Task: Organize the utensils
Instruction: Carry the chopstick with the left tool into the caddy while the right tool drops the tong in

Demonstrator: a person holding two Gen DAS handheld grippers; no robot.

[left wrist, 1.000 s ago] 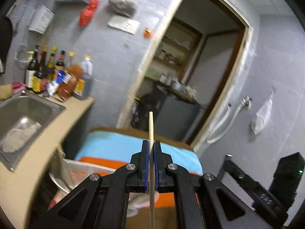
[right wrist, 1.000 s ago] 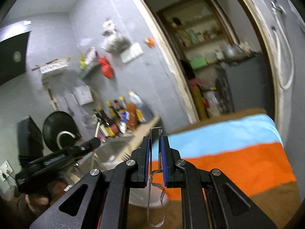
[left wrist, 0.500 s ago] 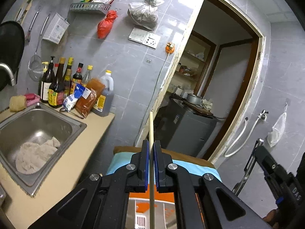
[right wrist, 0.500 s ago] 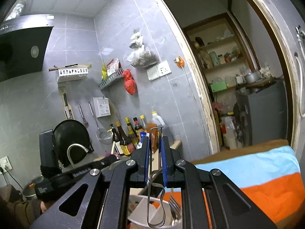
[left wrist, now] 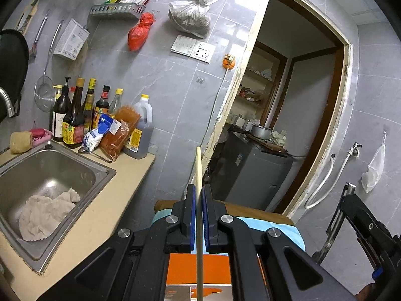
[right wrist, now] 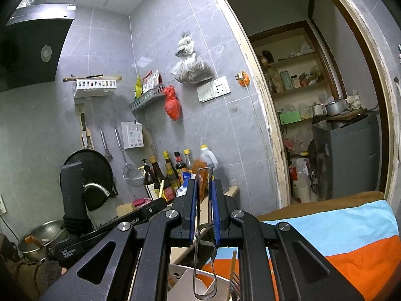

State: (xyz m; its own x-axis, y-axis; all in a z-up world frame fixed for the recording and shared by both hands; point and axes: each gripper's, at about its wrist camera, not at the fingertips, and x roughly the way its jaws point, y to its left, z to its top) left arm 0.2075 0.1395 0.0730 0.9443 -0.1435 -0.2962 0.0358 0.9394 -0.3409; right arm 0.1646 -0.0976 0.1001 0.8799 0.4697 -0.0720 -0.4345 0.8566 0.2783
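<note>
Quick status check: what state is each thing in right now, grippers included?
Left gripper: shut on chopstick.
Chopstick: upright, clamped between the pads.
Right gripper: shut on metal tongs.
Metal tongs: upright, squeezed, lower end over the holder.
Utensil holder: holds a fork and a wooden stick.
Sink: cloth lying inside.
Doorway: open.

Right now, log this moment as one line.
left gripper: shut on chopstick | right gripper: shut on metal tongs | both raised above utensil holder
</note>
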